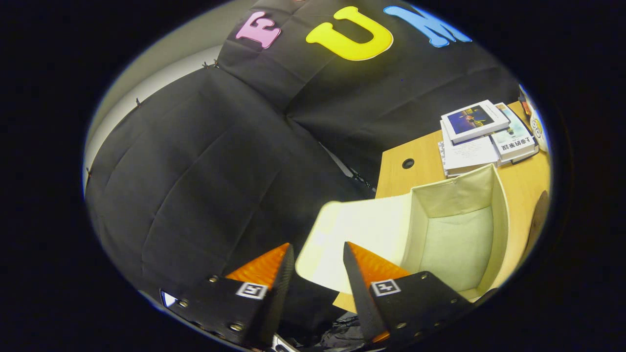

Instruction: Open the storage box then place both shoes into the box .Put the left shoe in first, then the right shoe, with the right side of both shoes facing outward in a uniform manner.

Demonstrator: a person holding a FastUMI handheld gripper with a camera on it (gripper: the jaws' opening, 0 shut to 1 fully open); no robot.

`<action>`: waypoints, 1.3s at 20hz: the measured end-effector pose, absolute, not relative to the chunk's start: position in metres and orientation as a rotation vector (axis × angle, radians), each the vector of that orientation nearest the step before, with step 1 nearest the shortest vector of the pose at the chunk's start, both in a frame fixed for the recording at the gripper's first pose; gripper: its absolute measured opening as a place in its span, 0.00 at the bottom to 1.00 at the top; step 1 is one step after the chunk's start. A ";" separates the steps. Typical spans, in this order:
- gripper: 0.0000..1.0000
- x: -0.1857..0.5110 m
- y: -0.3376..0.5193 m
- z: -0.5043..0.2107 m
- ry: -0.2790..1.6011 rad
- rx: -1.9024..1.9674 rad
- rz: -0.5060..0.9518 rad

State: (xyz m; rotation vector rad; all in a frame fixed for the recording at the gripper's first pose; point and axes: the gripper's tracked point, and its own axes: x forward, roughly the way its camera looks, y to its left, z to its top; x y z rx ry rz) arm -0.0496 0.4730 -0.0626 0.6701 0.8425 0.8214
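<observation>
The storage box [459, 230] is sitting in the lower right of the frame, a cream fabric box resting on a light wooden table [525, 183]. Its lid [357, 234] is lying folded back, flat and pale, stretching from the box's near wall toward the middle of the frame, so the box is standing open and I am looking down into its pale, bare inside. My gripper [318, 259] is showing at the bottom of the frame with its two fingers spread apart and nothing between them; it is released, and the gap between the fingers is framing the lower corner of the lid and dark cloth beneath. The right finger is overlapping the lid's lower edge in the picture, though I cannot tell whether it is touching it. Beyond the box, toward the upper right, a small stack of books [481, 137] is lying on the table, the top one tilted across the others. A round dark hole [408, 163] is showing in the tabletop just left of the books. Black cloth [210, 171] is hanging across the left and the top of the frame, behind the table.
</observation>
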 end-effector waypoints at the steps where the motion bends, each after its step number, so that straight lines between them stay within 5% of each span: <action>1: 0.80 -0.046 0.460 -0.063 0.823 0.655 0.804; 2: 0.97 -0.038 0.452 -0.067 0.800 0.634 0.779; 26: 0.97 0.007 0.175 -0.170 0.719 0.254 0.352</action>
